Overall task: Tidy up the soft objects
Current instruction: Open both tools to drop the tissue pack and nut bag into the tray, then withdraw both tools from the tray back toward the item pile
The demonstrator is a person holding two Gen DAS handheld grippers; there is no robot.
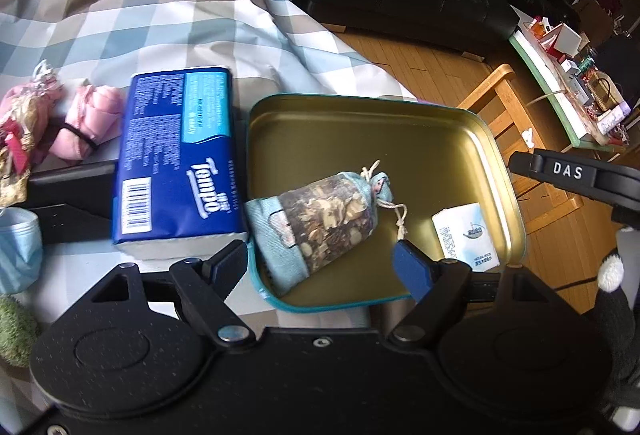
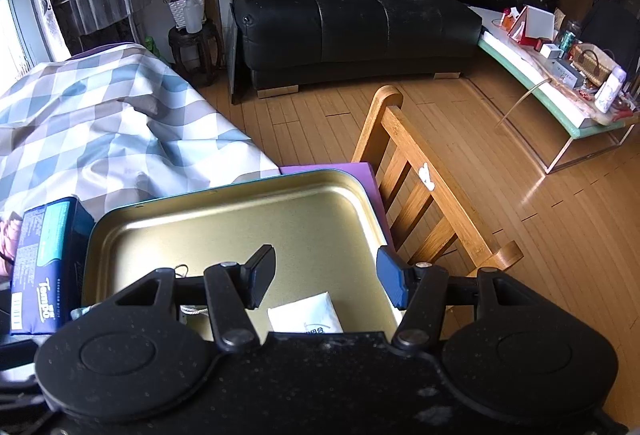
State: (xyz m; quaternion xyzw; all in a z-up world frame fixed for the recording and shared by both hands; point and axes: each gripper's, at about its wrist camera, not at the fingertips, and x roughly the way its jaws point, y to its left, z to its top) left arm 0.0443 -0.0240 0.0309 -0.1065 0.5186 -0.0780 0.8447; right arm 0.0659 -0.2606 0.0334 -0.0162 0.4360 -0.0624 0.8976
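Left gripper hovers spread and empty over the sachet, whose tied neck points up-right in the tin.

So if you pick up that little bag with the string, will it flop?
Probably. The drawstring sachet looks like soft cloth stuffed with loose dried bits, so it should sag and feel light. Lying flat in the tin tray, it likely won't roll.

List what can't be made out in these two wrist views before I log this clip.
- Sachet: in the right wrist view the gripper body hides all but its cord.
- White packet in the tin: lower part hidden likewise; print too small.
- Green fuzzy object: cut off by left view's edge.
- Blue tissue pack: fine print unreadable.
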